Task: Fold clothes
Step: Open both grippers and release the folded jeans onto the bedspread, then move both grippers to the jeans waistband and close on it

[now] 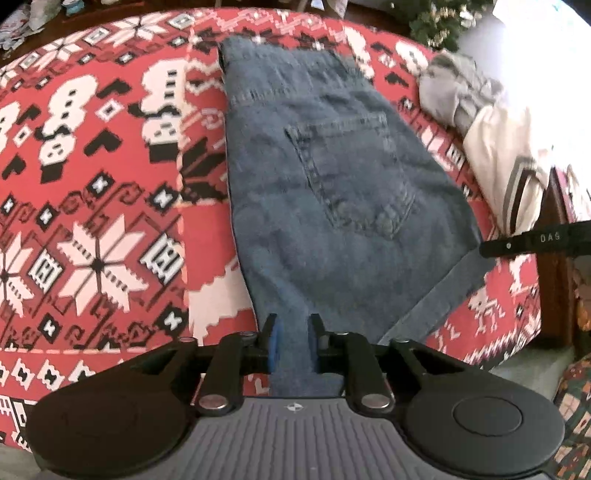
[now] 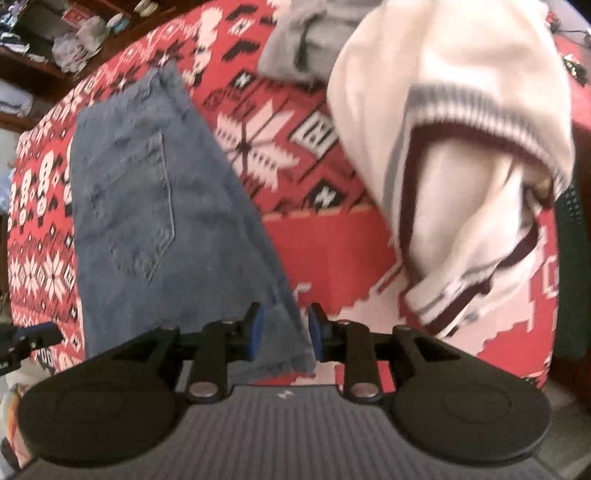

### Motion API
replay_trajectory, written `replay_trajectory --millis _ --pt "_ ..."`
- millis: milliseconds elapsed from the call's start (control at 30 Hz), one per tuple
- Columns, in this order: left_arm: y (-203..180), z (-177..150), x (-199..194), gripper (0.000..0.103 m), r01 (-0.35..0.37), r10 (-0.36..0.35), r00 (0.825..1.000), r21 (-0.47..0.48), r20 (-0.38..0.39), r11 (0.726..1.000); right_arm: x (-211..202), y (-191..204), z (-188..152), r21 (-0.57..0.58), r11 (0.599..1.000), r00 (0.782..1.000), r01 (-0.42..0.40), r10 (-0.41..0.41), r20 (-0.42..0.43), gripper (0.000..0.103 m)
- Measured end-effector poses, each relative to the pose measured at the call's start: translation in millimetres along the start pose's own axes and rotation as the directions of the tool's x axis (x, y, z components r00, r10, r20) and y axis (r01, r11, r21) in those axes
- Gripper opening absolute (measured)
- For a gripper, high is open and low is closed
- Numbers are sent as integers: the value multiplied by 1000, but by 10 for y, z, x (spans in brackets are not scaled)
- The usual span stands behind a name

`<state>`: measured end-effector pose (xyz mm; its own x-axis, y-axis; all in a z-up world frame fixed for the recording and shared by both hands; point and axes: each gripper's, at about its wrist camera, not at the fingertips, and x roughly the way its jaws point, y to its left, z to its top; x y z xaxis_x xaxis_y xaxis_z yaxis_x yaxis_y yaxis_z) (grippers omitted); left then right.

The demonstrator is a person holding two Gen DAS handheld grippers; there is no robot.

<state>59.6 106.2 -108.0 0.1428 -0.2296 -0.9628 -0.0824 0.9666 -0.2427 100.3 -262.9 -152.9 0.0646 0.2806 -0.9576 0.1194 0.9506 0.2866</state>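
Observation:
Folded blue jeans (image 1: 325,166) lie flat on a red patterned blanket (image 1: 92,184), back pocket up. My left gripper (image 1: 294,332) points down at their near edge. Its jaws stand slightly apart, and denim fills the gap and runs on under the fingers. In the right wrist view the same jeans (image 2: 147,206) lie to the left. My right gripper (image 2: 285,325) is open over their near right corner, and red blanket (image 2: 332,240) shows beside the denim between the pads. A finger of the right gripper (image 1: 535,242) reaches in at the left view's right edge.
A white sweater (image 2: 461,147) with dark striped trim is heaped to the right of the jeans. A grey garment (image 2: 306,40) lies behind it. Cluttered shelves (image 2: 74,33) stand beyond the blanket's far edge, and greenery (image 1: 443,22) at the far right.

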Motion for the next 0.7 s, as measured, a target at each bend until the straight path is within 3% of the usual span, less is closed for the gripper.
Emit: replay_trajectory --millis 33,100,167,300,467,700 --pt "-11 -19 32 18 -3 3 1000 3 -11 1000 28 -6 -22 3 1000 1000 -3 3 -2 28" --pt "-30 -41 55 18 -4 5 1000 11 -21 1000 71 -16 -59 8 1000 1000 -9 9 -5 6" --pt "-48 -54 62 18 -6 6 1000 21 -25 1000 39 -9 -78 15 1000 1000 -15 15 -11 5" --pt "-69 -33 55 18 -11 12 1000 38 -23 999 -80 7 -173 26 999 1000 -19 20 -24 4" --pt "-47 42 46 17 -29 29 1000 47 -8 998 67 -131 -229 51 999 998 -10 13 -58 6" --pt "76 289 69 18 -54 53 998 34 25 998 -189 3 -3 9 1000 999 27 -27 42 18"
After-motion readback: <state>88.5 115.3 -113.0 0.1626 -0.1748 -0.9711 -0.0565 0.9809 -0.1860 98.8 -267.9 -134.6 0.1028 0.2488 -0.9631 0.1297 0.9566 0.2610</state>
